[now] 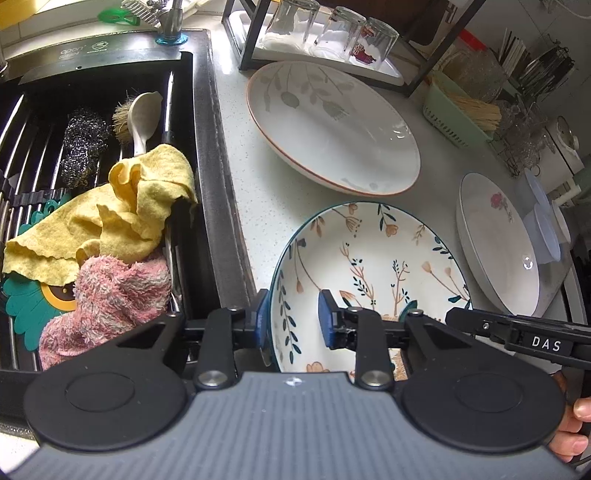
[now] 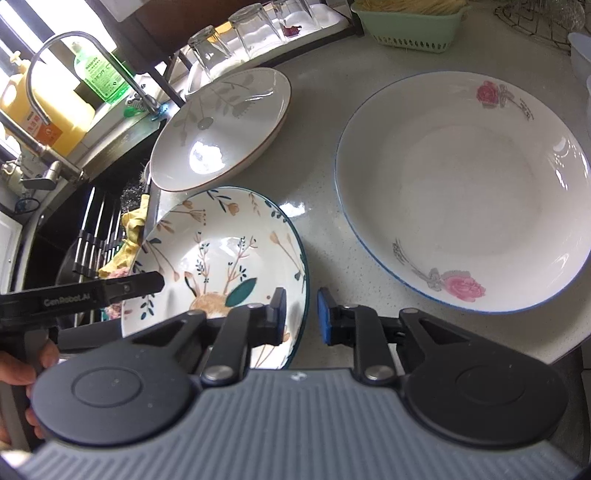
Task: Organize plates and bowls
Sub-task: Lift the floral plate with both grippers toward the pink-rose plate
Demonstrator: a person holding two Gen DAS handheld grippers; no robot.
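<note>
A deep plate with a teal rim and orange flowers (image 1: 369, 258) (image 2: 221, 251) lies on the pale counter (image 1: 266, 192), closest to me. My left gripper (image 1: 294, 323) straddles its left rim, one blue pad outside and one inside. My right gripper (image 2: 302, 314) straddles its right rim, and a sliver of counter shows between the rim and the outer pad. Neither pair of pads visibly presses on the plate. A grey-leaf plate with a brown rim (image 1: 332, 125) (image 2: 221, 125) sits behind it. To the right is a rose plate with a blue rim (image 1: 495, 243) (image 2: 461, 192).
A black sink (image 1: 199, 122) on the left holds a yellow cloth (image 1: 122, 218), a pink cloth (image 1: 110, 295), a scourer and a brush. Upturned glasses (image 1: 332, 33) stand in a rack at the back. A green basket (image 1: 454, 110) and clear bowls (image 1: 543, 221) lie on the right.
</note>
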